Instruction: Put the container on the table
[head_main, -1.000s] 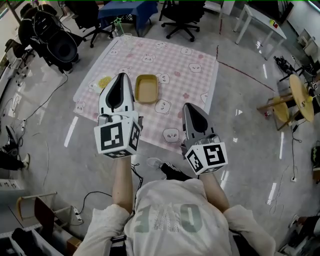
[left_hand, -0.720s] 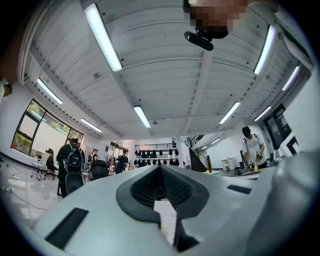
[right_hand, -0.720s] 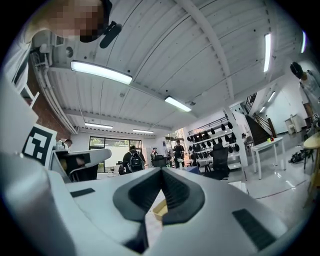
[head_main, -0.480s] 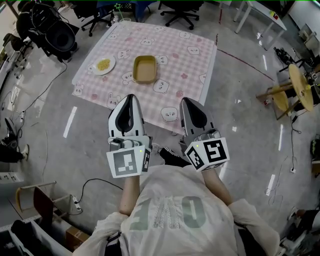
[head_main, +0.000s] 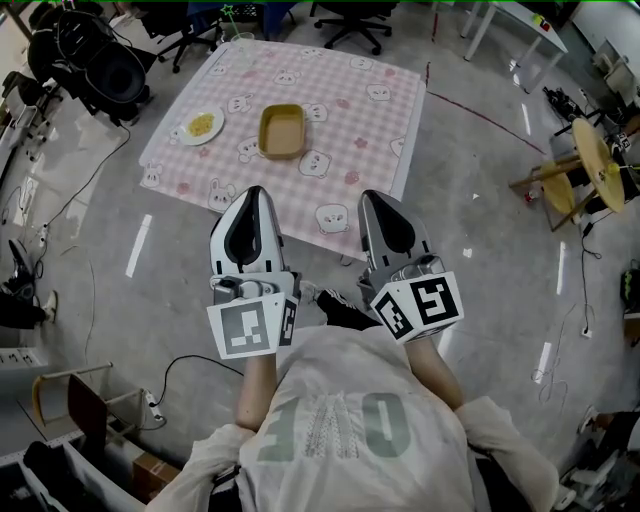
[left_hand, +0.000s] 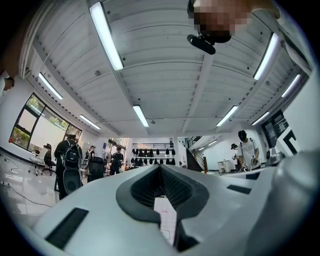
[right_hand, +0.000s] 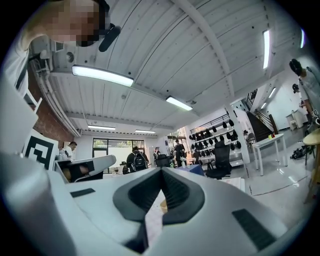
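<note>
Standing by, the task looks either not begun or already over, depending on what counts as the table. The container (head_main: 282, 131), a tan rectangular tub that looks empty, sits upright on the pink checked cloth (head_main: 370, 130) spread on the floor, approx. mid-cloth and just right of a plate (head_main: 202, 125) w/ yellow food. If "table" means the white table (head_main: 515, 22) at the far right corner of the room, everything is left: reach, grip, lift, carry, set down. If the cloth is meant, it's done.

Left gripper (head_main: 252, 191) and right gripper (head_main: 371, 197) are both held near the person's chest, over the cloth's near edge and well apart from the container. Each gripper's own view shows the tips pressed together w/ nothing between them, only cloth showing through the hollow behind.

Count: 1 container, 1 plate, 1 cloth, 2 grippers, 1 white table in sight.
</note>
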